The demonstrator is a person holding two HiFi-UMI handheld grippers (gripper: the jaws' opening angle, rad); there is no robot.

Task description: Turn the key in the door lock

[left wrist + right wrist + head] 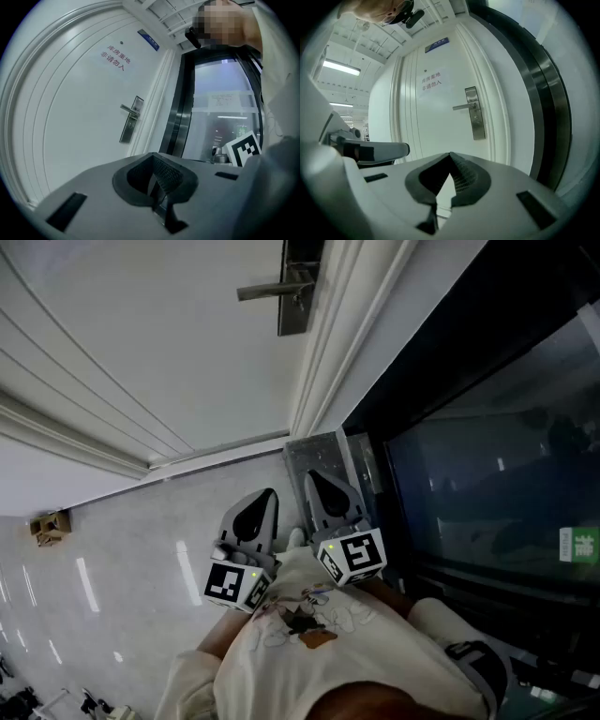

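The white door (141,352) stands ahead, with a metal lever handle (272,289) on a lock plate (298,298). No key can be made out in any view. The plate also shows in the left gripper view (128,129) and the right gripper view (475,115), well away from both jaws. My left gripper (255,517) and right gripper (326,495) are held side by side close to the person's body, pointing at the door. Left gripper (153,171) is shut on nothing. Right gripper (446,176) is shut, nothing held.
A dark-framed glass panel (487,484) stands right of the white door frame (328,352). A metal floor plate (319,457) lies at the door's foot. A small brown box (49,527) sits on the glossy floor at left. A red-lettered sign (431,79) hangs on the door.
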